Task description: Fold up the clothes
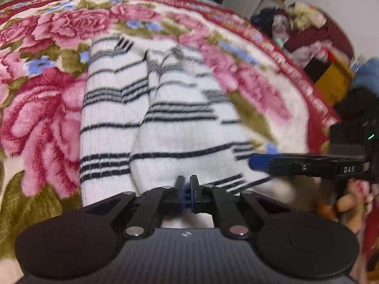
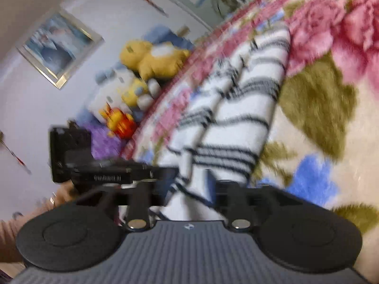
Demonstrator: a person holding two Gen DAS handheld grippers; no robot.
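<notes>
A white knit garment with black stripes (image 1: 165,108) lies lengthwise on a floral blanket (image 1: 45,118), folded into two long panels. My left gripper (image 1: 187,188) is at its near end, blue pads almost together, pinching the hem. My right gripper (image 1: 259,163) comes in from the right beside it, at the same end of the garment. In the right wrist view the striped garment (image 2: 236,118) runs up between the fingers of my right gripper (image 2: 189,187) and looks held there. The left gripper (image 2: 169,174) is close on its left. Both views are motion-blurred.
The blanket (image 2: 319,106) has a red border. Off its edge lie a pile of clothes (image 1: 303,35) and a yellow box (image 1: 331,80). Stuffed toys (image 2: 151,59) sit against a wall with a framed picture (image 2: 59,47). A hand (image 1: 343,203) holds the right gripper.
</notes>
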